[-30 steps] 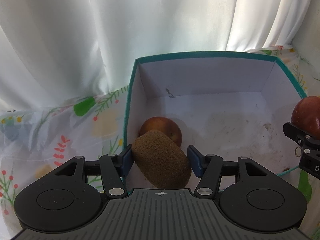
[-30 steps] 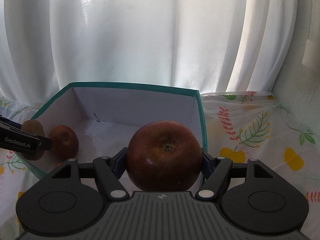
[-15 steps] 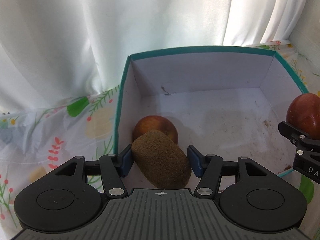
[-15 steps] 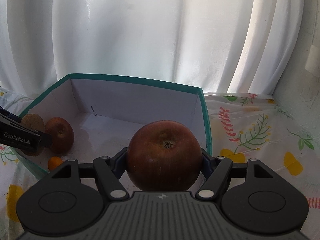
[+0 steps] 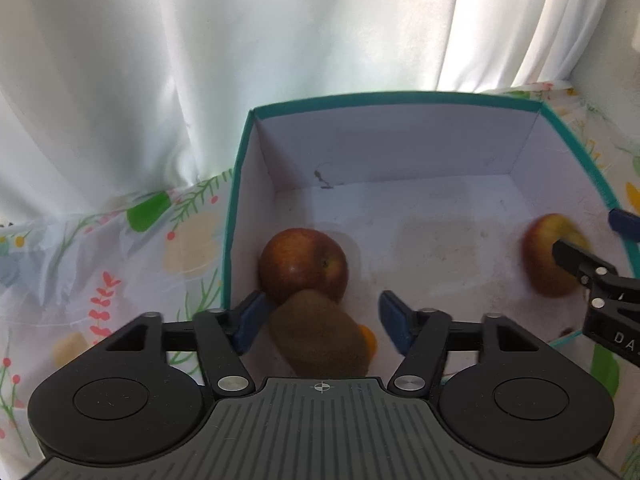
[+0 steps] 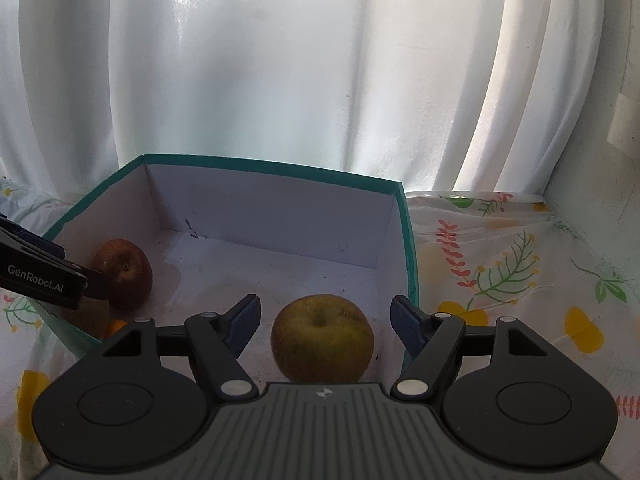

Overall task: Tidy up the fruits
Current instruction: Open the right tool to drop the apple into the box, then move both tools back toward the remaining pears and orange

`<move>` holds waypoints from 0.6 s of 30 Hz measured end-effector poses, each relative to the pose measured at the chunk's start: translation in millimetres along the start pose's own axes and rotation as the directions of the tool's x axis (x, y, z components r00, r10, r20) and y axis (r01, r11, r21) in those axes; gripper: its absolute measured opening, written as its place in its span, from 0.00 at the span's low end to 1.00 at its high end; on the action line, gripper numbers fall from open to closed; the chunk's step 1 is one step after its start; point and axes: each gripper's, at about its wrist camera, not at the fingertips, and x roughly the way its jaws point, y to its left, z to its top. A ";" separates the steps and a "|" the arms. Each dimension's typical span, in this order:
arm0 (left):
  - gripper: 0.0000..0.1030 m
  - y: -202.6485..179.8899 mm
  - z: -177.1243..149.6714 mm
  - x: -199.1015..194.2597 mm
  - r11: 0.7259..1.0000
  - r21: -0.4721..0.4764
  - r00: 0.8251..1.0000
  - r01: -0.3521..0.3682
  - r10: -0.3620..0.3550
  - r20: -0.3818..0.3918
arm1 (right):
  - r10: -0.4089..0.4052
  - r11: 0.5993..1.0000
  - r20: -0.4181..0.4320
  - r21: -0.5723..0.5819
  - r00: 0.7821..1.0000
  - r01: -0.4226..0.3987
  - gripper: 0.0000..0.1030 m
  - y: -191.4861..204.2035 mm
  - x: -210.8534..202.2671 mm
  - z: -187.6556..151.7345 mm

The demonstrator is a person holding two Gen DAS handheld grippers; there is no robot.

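Behind kiwi (image 5: 320, 336), half-hidden orange fruit (image 5: 369, 338)

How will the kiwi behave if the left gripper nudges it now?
The kiwi looks oval, so it would likely roll or wobble sideways. It lies against the apple, which may block it. Its fuzzy skin probably grips the pads well.

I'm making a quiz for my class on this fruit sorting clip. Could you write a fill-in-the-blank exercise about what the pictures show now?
1. The fruit between the open fingers of the left gripper is a brown, fuzzy ____.
2. The box has white walls inside and a rim coloured ____.
3. The red apple lies inside the box against its ____ wall.
4. The cloth under the box is printed with ____.

Missing words: kiwi; teal; left; flowers and leaves
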 end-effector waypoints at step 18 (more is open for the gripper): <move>0.84 35.9 -48.2 -73.9 0.999 -0.036 0.992 0.010 -0.005 0.128 | 0.017 1.000 0.199 0.012 0.980 -0.019 1.00 -6.0 -113.0 -36.1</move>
